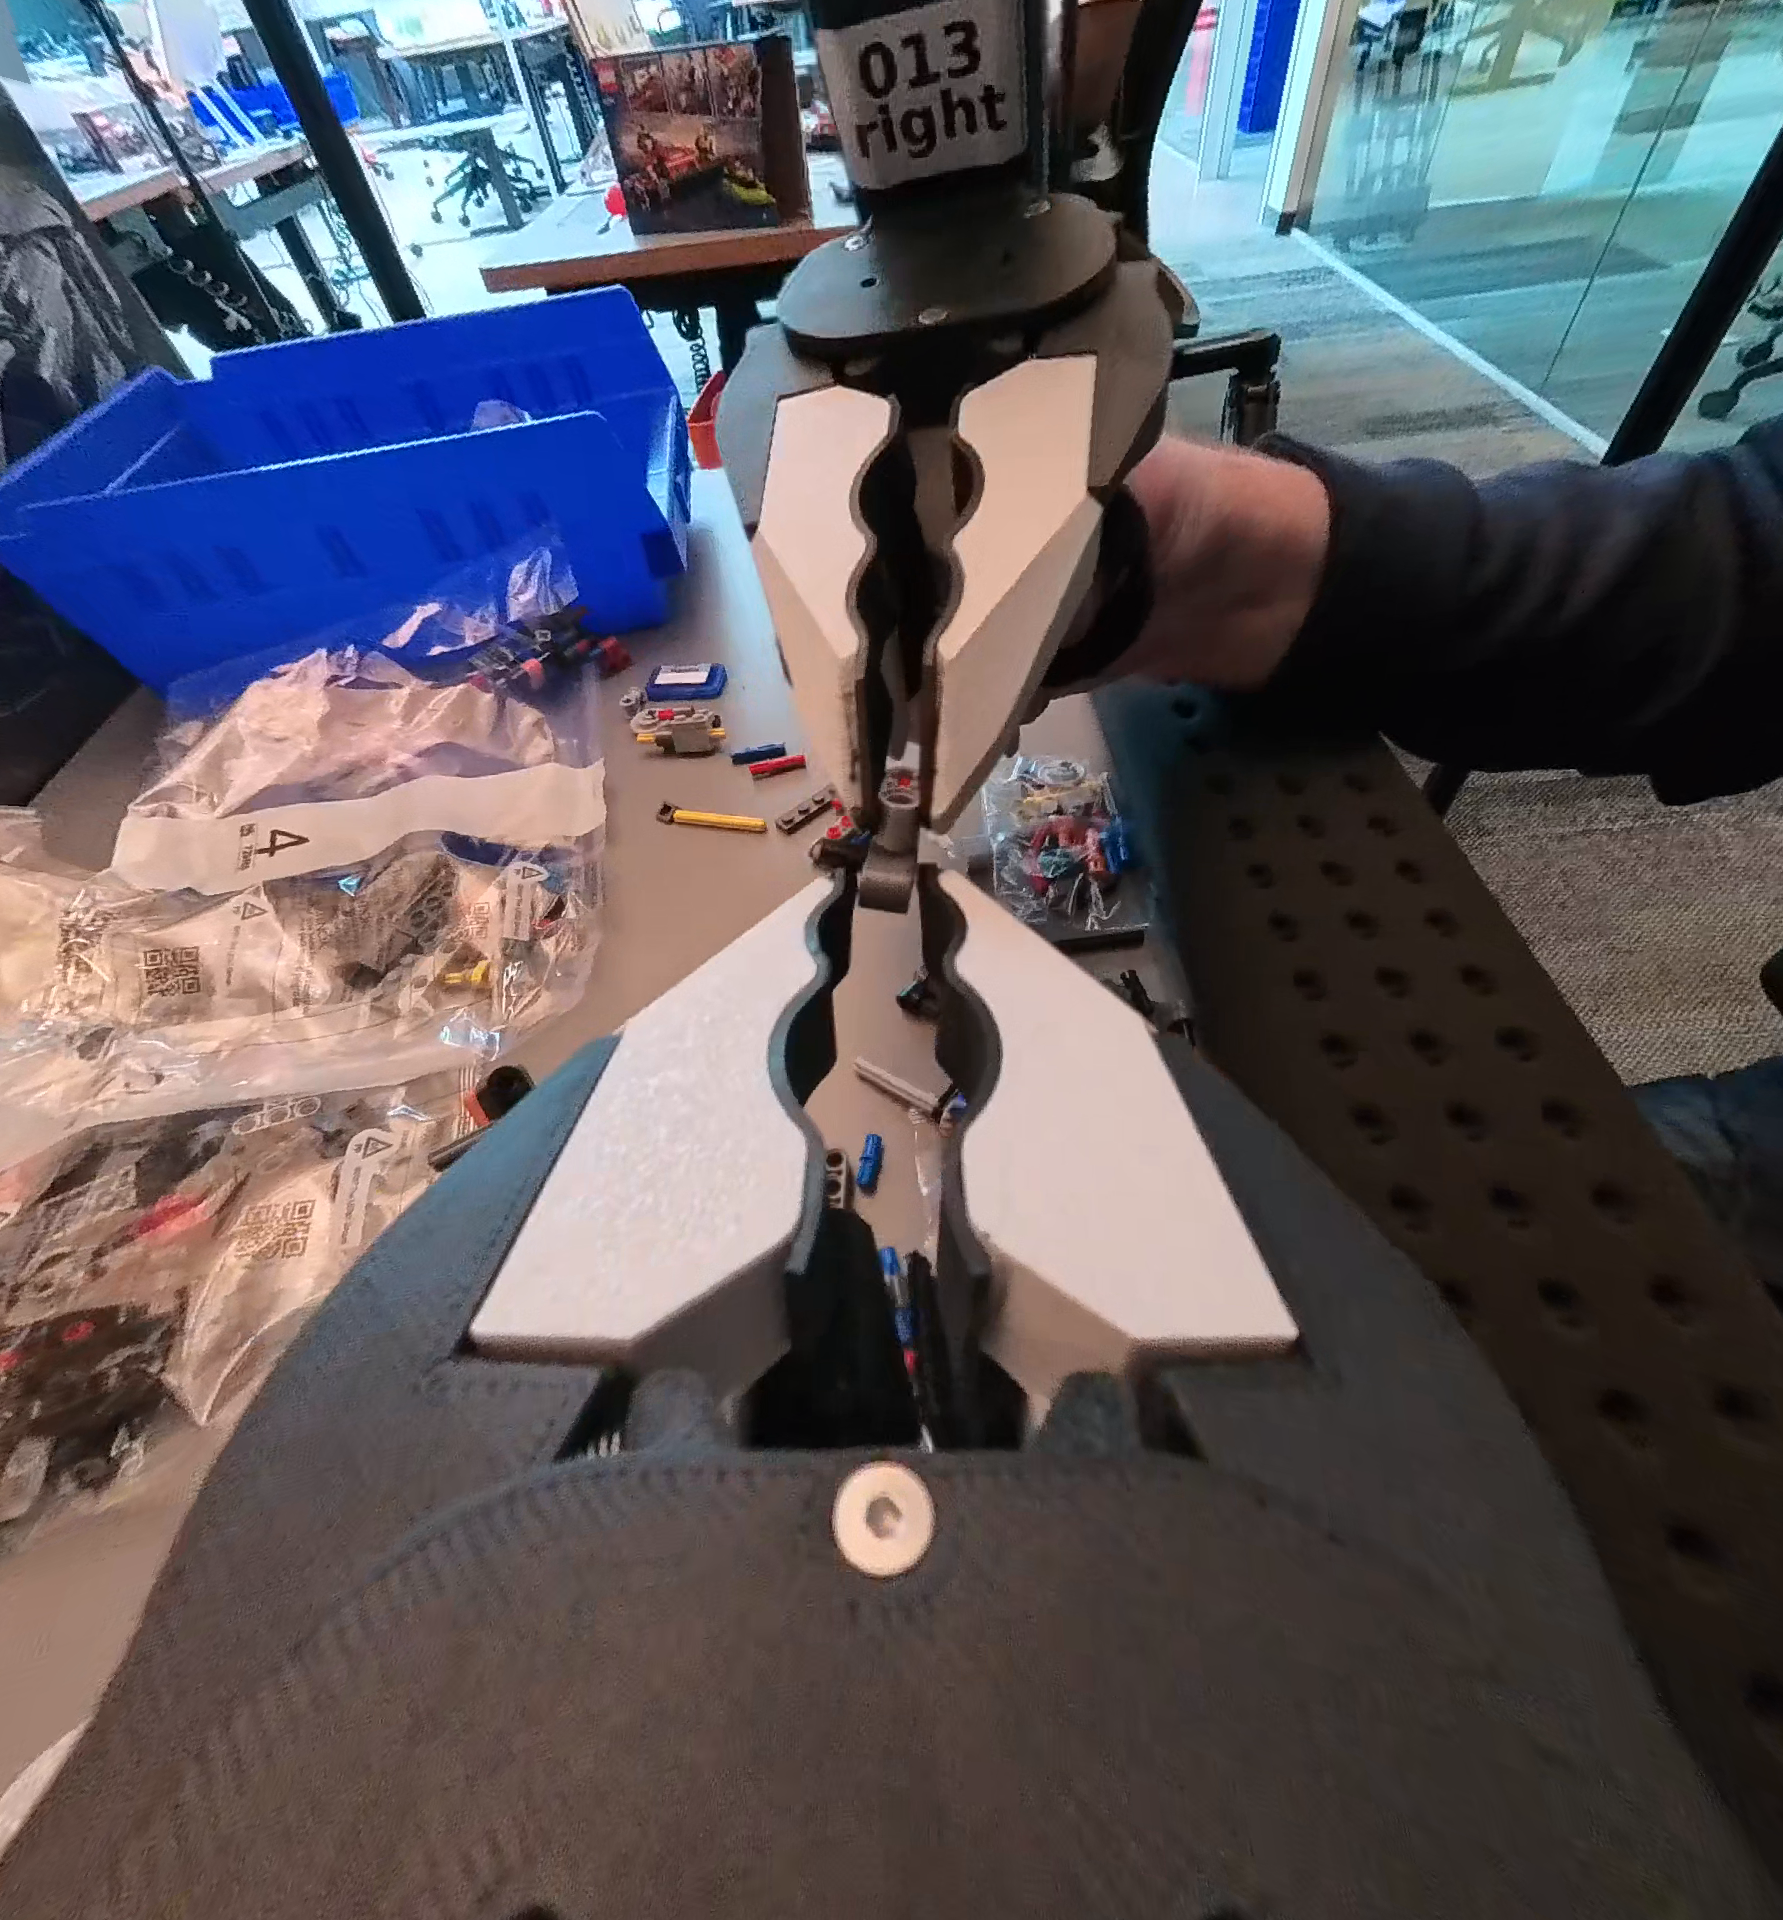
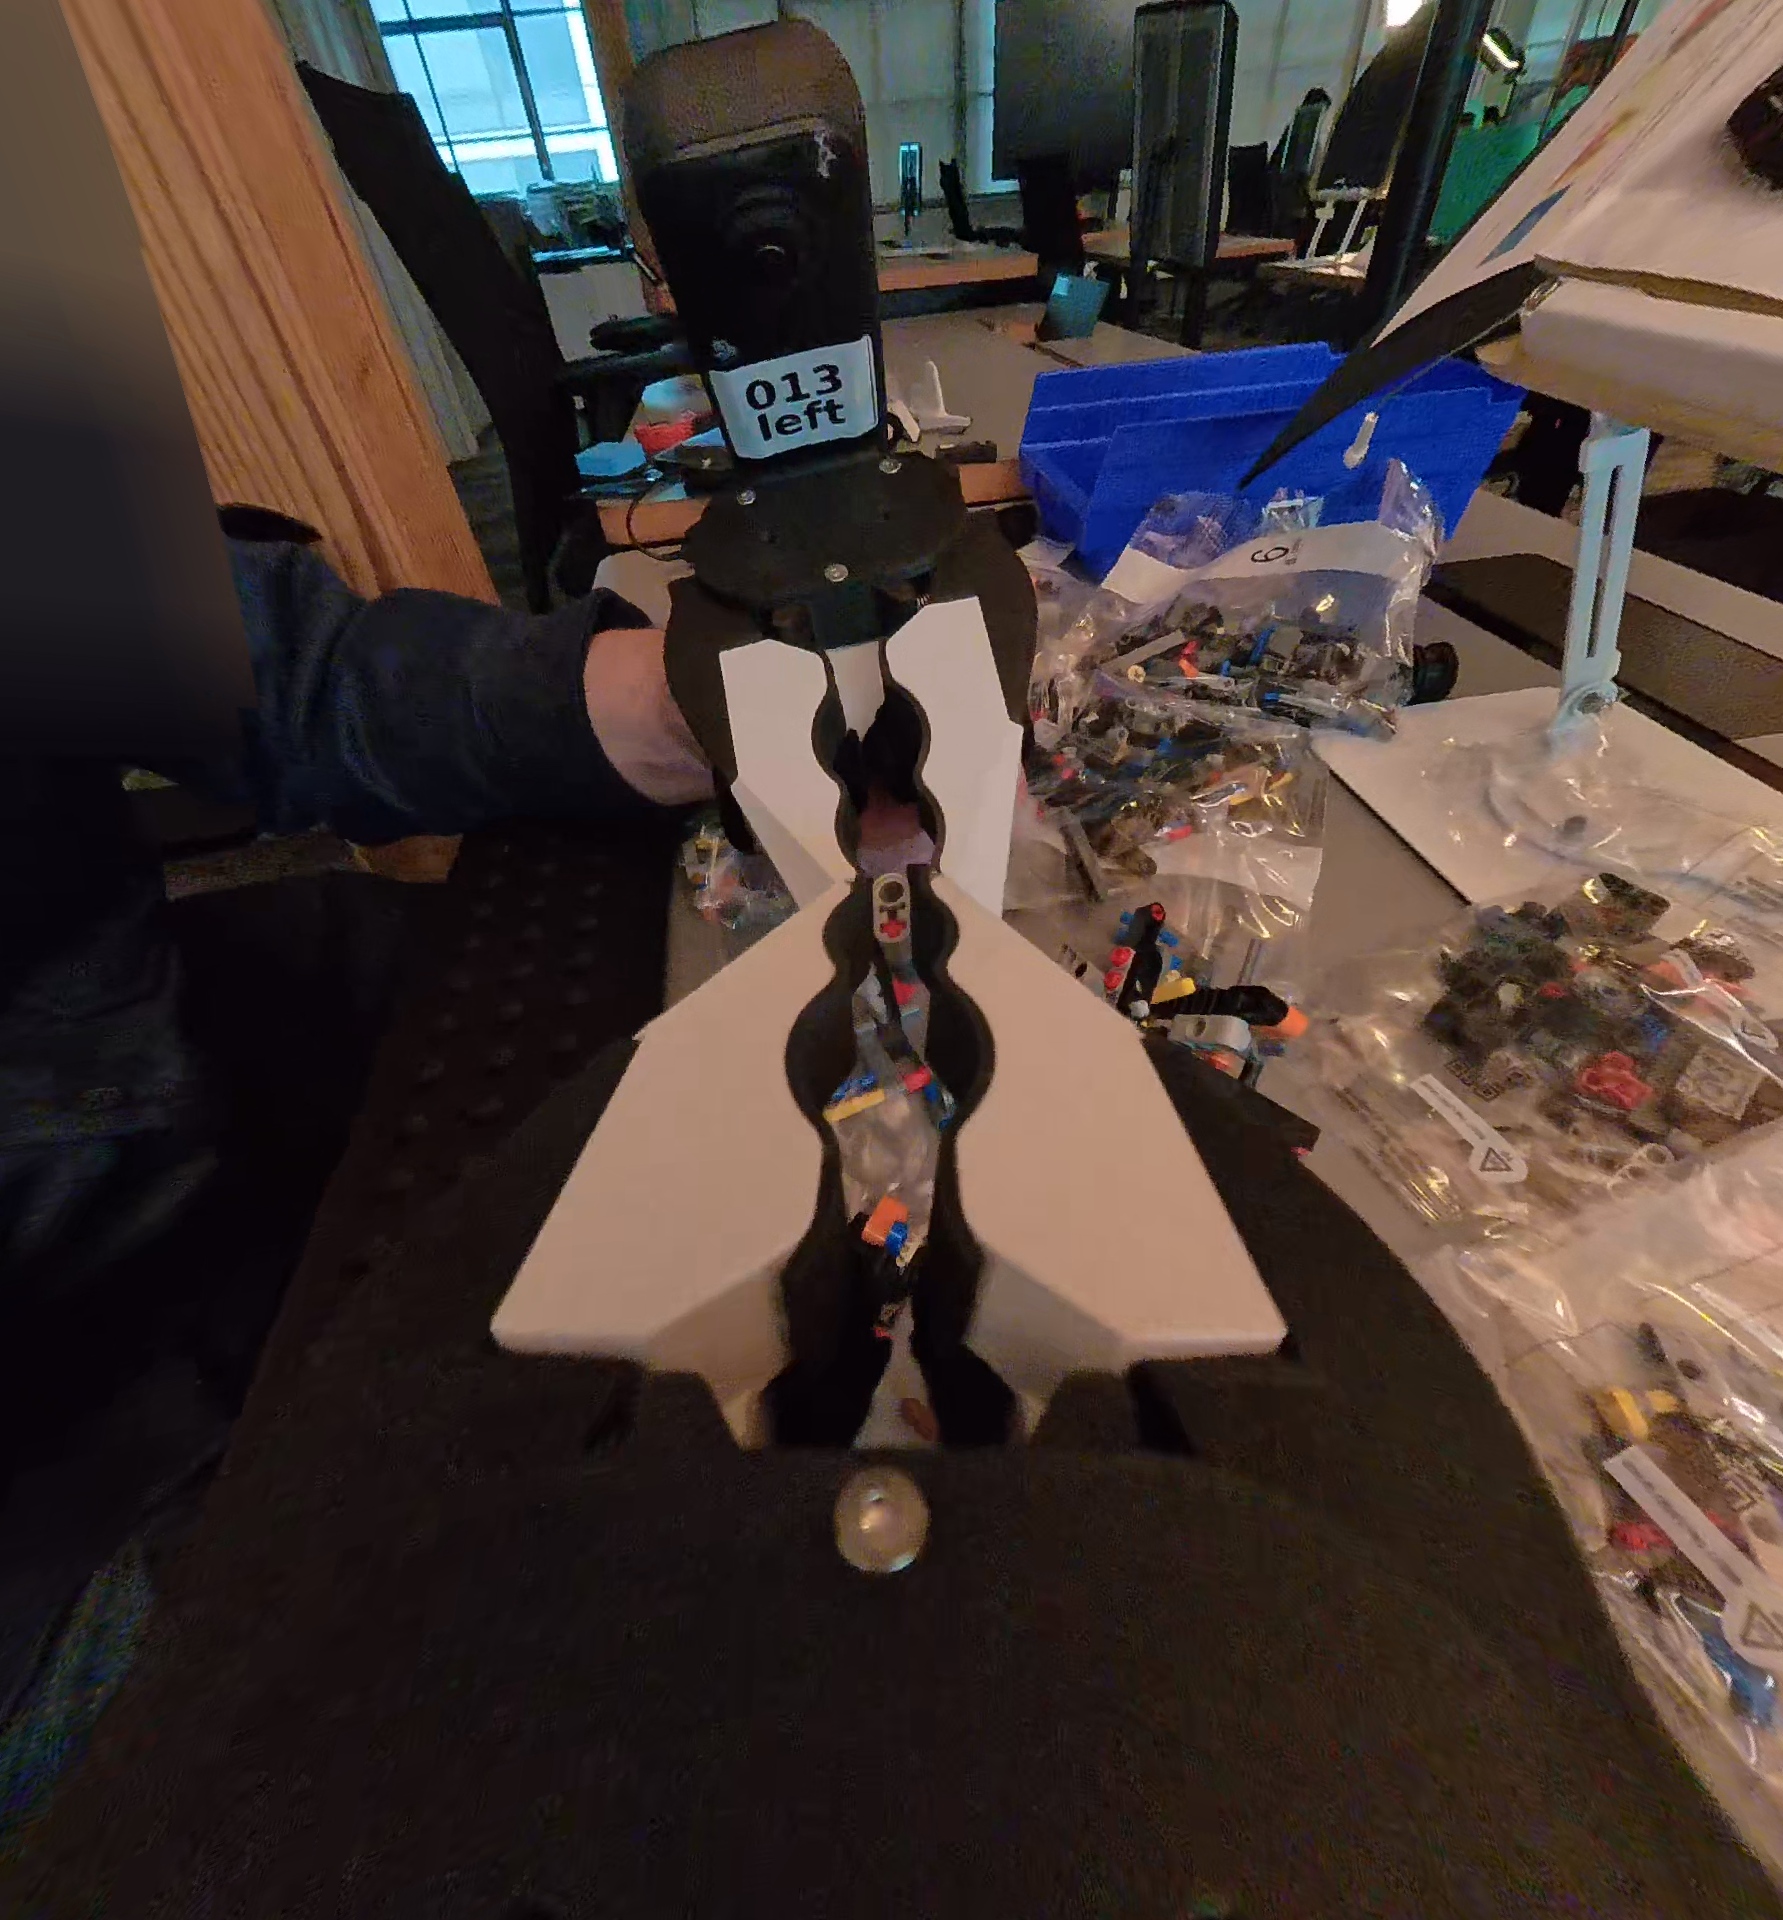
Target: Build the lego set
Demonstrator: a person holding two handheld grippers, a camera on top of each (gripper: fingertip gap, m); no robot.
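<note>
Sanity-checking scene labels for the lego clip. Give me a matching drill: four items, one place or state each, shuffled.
Items:
1. grey lego piece
2. blue bin
3. yellow axle
4. numbered bag of parts

Places or states:
A. lying loose on the table
B. pinched between the tips of the left gripper and the right gripper
C. standing at the table's far side
D. lying flat, sealed, in front of the bin

Pairs: 1-B, 2-C, 3-A, 4-D

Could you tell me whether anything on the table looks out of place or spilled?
Nothing looks damaged. Loose lego pieces lie scattered on the table beside the parts bags, as expected mid-build. Both grippers, left gripper and right gripper, meet tip to tip on a small grey piece.
</note>
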